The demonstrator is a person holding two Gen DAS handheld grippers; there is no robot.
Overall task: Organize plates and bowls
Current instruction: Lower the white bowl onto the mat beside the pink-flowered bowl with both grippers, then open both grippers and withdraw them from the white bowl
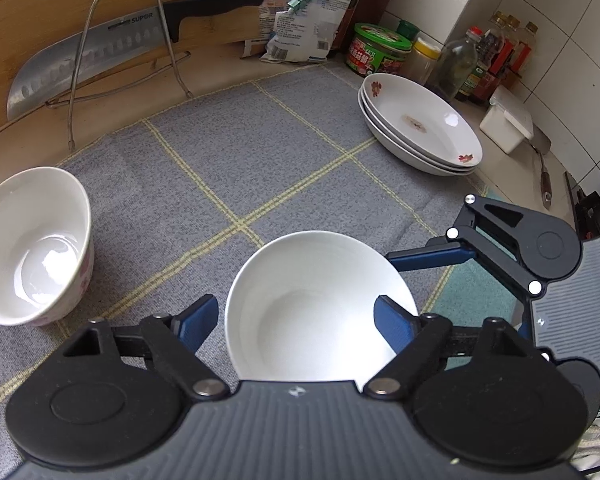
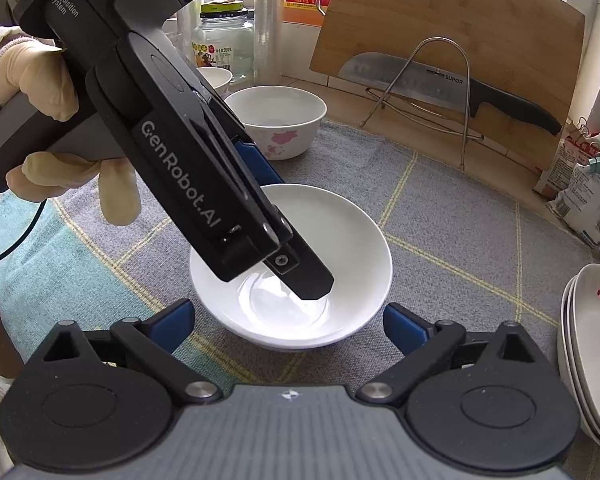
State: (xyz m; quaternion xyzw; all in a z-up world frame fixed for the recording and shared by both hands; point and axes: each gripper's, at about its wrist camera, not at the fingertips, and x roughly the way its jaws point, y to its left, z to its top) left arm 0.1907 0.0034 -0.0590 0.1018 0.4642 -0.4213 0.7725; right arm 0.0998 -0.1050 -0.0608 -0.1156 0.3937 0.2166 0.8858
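A plain white bowl sits on the gray checked cloth, low in the middle of the left wrist view. The left gripper has its blue fingers spread apart, one on each side of the bowl, and they do not squeeze it. In the right wrist view the same bowl is in the middle, and the right gripper is wide apart too, let go, with its blue tips on both sides of the near rim. A gloved hand holds the left gripper at the upper left. A flowered bowl stands farther back on the cloth. A stack of plates rests at the upper right of the left view. A knife leans on a wire rack by the cutting board.
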